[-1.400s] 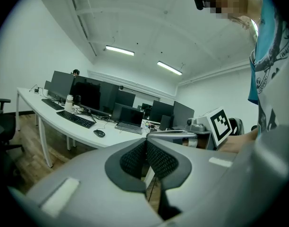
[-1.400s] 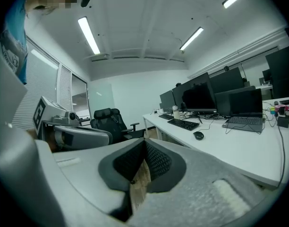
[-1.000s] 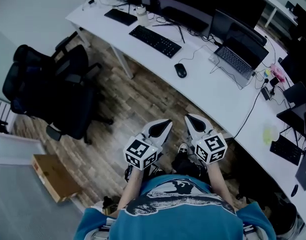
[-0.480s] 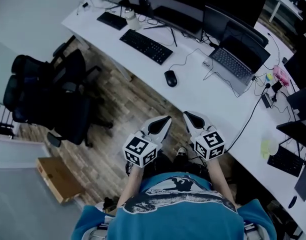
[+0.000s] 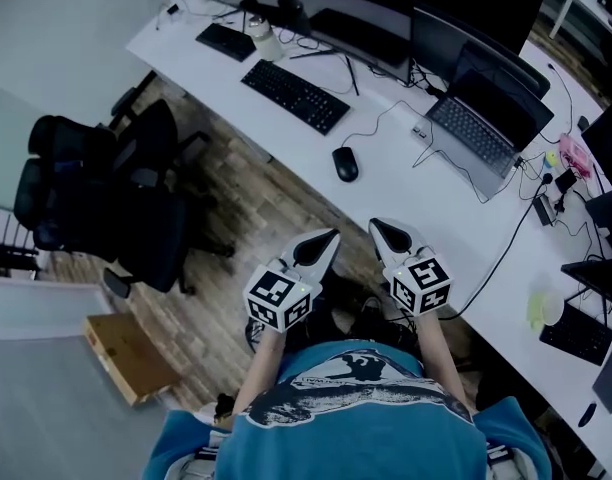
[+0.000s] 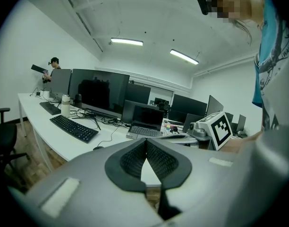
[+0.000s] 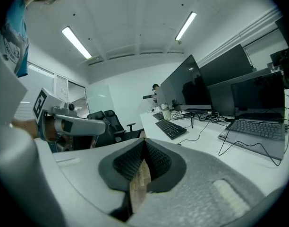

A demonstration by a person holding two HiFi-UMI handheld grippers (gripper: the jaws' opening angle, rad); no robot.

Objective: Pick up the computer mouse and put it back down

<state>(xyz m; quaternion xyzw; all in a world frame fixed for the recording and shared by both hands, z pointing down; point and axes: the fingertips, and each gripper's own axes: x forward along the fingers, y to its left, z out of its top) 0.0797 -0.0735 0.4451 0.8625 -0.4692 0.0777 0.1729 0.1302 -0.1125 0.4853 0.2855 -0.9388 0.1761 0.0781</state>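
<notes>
- Mouse (image 5: 345, 164): black, on the white desk (image 5: 406, 196) near the front edge. Its cable runs back toward the laptop (image 5: 483, 118). Nothing touches it, and it lies well apart from both grippers.
- Left gripper (image 5: 332, 235): jaw tips pressed together with nothing pinched. Only a strip of desk shows through the slit lower down.
- Right gripper (image 5: 377, 227): jaws pressed together and empty. Wooden floor shows through its slit.
- Both grippers are held side by side over the floor, short of the desk edge and pointing toward it.
- Left gripper view: the mouse shows only as a dark sliver above the gripper's own body, the rest hidden.
- Right gripper view: I cannot pick out the mouse, as the gripper body blocks the near desk.
- Keyboard (image 5: 294, 95) and bottle (image 5: 264, 40) sit further back, to the left of the mouse.
- Monitors (image 5: 366, 13) are cut off by the top edge of the head view. The desk's right end runs out of frame.
- Chair (image 5: 116, 193): a dark mass on the left, its details lost in shadow. A box (image 5: 126, 356) lies on the floor near it.
- Second person (image 6: 52, 66) at the far end of the desk, small. What they hold is unclear.
- The wearer's legs and feet are mostly hidden under the grippers and shirt.
</notes>
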